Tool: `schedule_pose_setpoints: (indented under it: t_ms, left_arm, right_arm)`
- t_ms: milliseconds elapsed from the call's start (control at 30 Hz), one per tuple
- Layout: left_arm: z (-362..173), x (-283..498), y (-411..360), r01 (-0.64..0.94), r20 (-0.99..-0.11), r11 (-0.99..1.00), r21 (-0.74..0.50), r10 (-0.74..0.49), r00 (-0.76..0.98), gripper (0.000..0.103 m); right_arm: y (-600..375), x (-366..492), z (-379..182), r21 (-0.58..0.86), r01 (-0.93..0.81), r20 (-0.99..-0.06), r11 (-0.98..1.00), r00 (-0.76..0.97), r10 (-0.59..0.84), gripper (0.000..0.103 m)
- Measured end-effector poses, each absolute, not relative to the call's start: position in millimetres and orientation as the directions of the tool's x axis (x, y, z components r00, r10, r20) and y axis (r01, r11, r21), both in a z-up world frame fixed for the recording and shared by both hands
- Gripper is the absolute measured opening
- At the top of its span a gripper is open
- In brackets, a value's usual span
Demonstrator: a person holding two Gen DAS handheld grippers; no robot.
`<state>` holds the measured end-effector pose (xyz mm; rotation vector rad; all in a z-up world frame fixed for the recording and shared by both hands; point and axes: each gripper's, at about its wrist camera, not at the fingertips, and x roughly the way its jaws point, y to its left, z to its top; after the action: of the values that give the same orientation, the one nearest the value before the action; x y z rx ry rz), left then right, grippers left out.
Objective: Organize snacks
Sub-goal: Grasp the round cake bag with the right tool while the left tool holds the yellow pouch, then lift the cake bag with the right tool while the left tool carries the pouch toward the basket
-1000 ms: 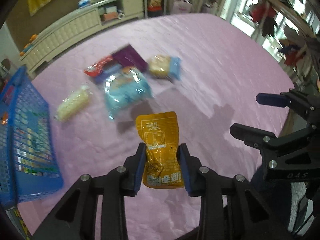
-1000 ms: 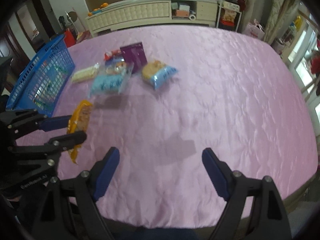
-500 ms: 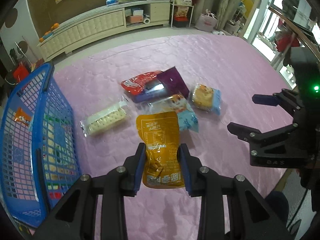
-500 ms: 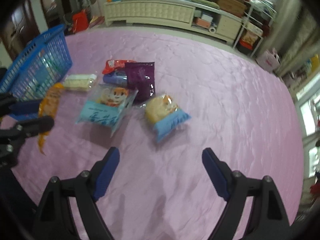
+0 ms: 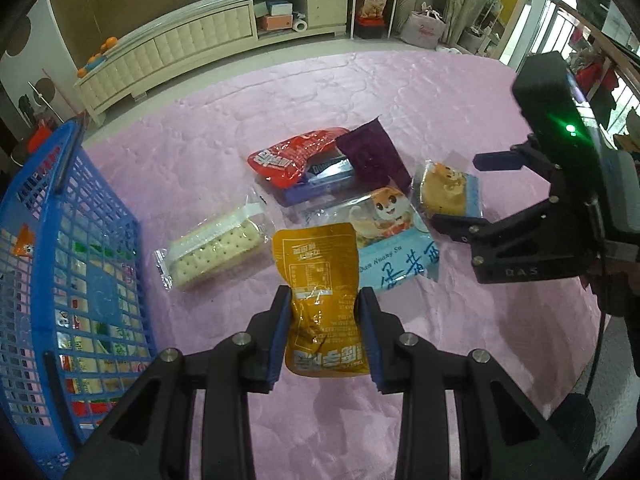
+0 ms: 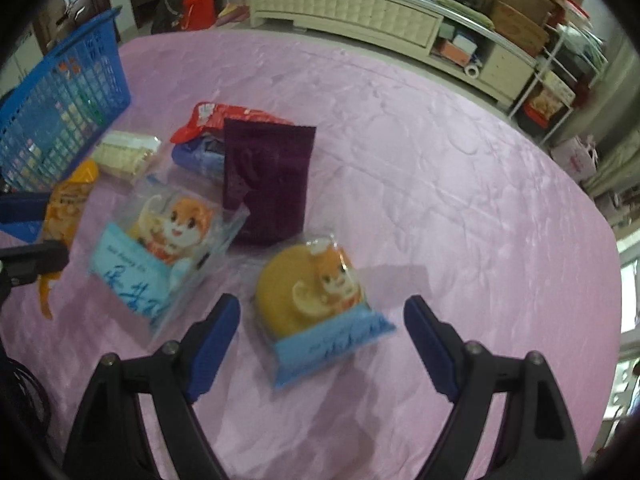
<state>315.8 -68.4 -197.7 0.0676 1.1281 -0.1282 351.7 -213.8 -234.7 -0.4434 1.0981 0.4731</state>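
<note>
My left gripper (image 5: 324,312) is shut on an orange snack pouch (image 5: 320,280), held above the pink tablecloth; the same orange snack pouch (image 6: 66,208) shows at the left edge of the right wrist view. My right gripper (image 6: 322,320) hangs over a small cake pack with a blue base (image 6: 316,296). Its jaws are closing, the pack lies between them, and the pads do not touch it. Beside it lie a larger blue hamster pack (image 6: 160,240), a purple pouch (image 6: 266,180), a red bag (image 5: 292,156) and a cracker pack (image 5: 216,248). A blue basket (image 5: 68,272) stands at the left.
The pink-covered table (image 6: 460,200) stretches to the right of the snacks. A long cream cabinet (image 5: 200,48) runs behind it. The basket holds several packets. The right gripper's black body (image 5: 552,216) stands at the right edge of the left wrist view.
Both grippers have moved toward the snack pile. The basket has come further into the left wrist view. The right gripper now stands over the small cake pack, its jaws slightly narrower.
</note>
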Motion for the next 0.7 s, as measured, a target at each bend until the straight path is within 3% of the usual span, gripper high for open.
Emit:
schedule_pose_setpoints:
  t_ms: [67, 167, 367, 700]
  left_arm:
    - [-201, 317, -67, 0.134, -0.907, 0.991, -0.013, -0.068, 0.417, 0.031]
    - [-206, 318, -66, 0.131, -0.909, 0.991, -0.02, -0.073, 0.411, 0.031]
    - [-206, 310, -62, 0.118, -0.908, 0.992, -0.041, -0.086, 0.411, 0.031]
    - [-167, 256, -70, 0.145, -0.878, 0.988, -0.058, -0.12, 0.464, 0.031]
  right_arm:
    - [-210, 357, -240, -0.085, -0.576, -0.925, 0.813, 0.348, 0.15, 0.07]
    - [-205, 357, -241, -0.083, -0.596, -0.925, 0.799, 0.344, 0.16, 0.06]
    - [-205, 331, -236, -0.08, -0.568, -0.927, 0.819, 0.345, 0.148, 0.058]
    - [-219, 247, -178, -0.031, -0.461, -0.89, 0.887, 0.417, 0.186, 0.058]
